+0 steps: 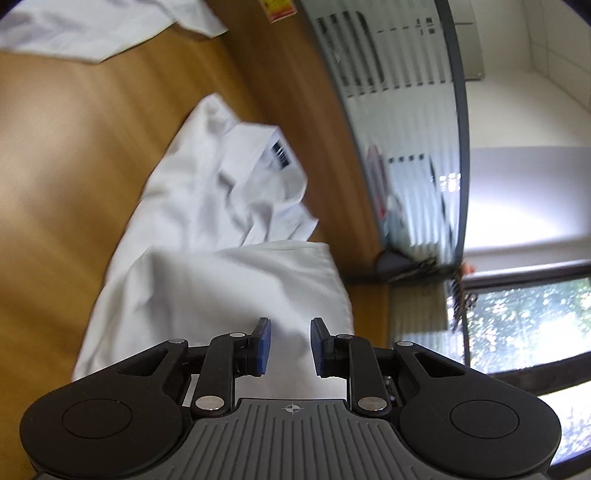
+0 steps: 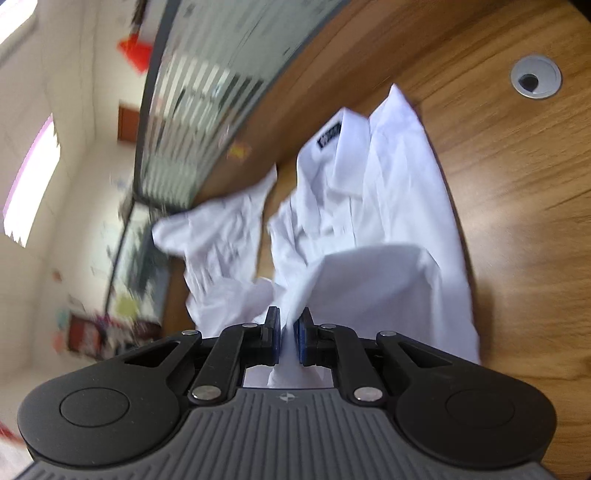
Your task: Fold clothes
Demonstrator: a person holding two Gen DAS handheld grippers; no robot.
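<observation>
Right gripper [image 2: 287, 334]: the jaws stand nearly together, and the blue pads [image 2: 300, 341] pinch a bunched fold of the white cotton collared shirt [image 2: 373, 236]. The fabric runs up out of the gap and drapes forward over the rest of the garment.

Left gripper [image 1: 290, 347]: the jaws stand narrowly apart, with white cloth filling the gap between the blue pads [image 1: 264, 345]. It cannot be told whether the pads press on the cloth or merely straddle it.

Shirt position: the shirt [image 1: 207, 236] lies crumpled on the brown wood-grain surface [image 2: 517, 206], collar toward the far edge and the near hem raised toward both grippers. A dark label sits inside the collar. In the right wrist view one sleeve trails off to the left of the body.

Surface: a round grey cable grommet [image 2: 535, 76] is set into the surface, well apart from the shirt on the right in the right wrist view. A second piece of white cloth [image 1: 92, 26] lies toward the far left corner in the left wrist view, apart from the shirt.

Room: a frosted glass partition with horizontal stripes [image 1: 399, 110] in a grey frame rises along the far edge of the surface. A window showing green foliage [image 1: 524, 325] lies beyond it. Both views are motion-blurred.

Count: two grippers, one shirt, one separate white cloth, one grommet.
</observation>
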